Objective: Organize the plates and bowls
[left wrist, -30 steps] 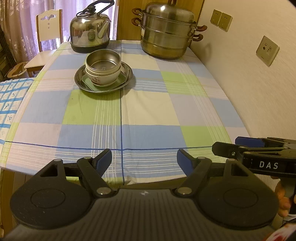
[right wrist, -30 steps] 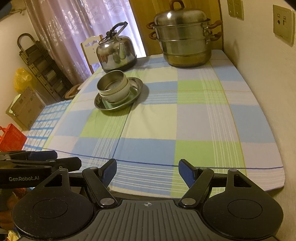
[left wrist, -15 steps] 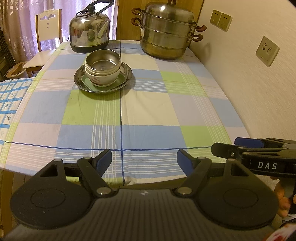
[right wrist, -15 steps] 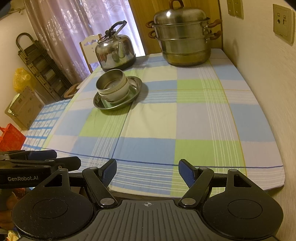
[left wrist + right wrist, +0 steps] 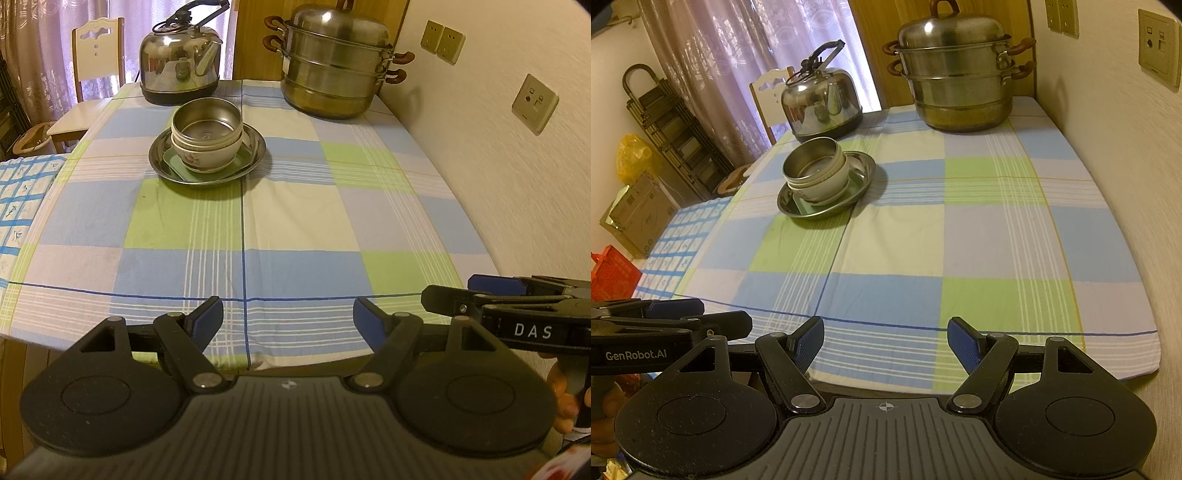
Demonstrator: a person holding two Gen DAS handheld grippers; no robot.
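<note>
A steel bowl (image 5: 207, 123) (image 5: 810, 162) is nested in a white flowered bowl (image 5: 207, 157) (image 5: 827, 184). Both rest on a small green dish (image 5: 177, 164) (image 5: 805, 206) inside a round steel plate (image 5: 255, 147) (image 5: 864, 170) on the far left of the checked tablecloth. My left gripper (image 5: 288, 317) hangs open over the table's near edge, far from the stack, nothing between its blue pads. My right gripper (image 5: 886, 339) is also open and empty at the near edge. Each gripper shows at the side of the other's view.
A steel kettle (image 5: 179, 66) (image 5: 822, 101) stands at the back left and a tiered steel steamer pot (image 5: 334, 70) (image 5: 956, 77) at the back right. A wall with sockets (image 5: 533, 103) runs along the right. A white chair (image 5: 96, 55) stands behind the table.
</note>
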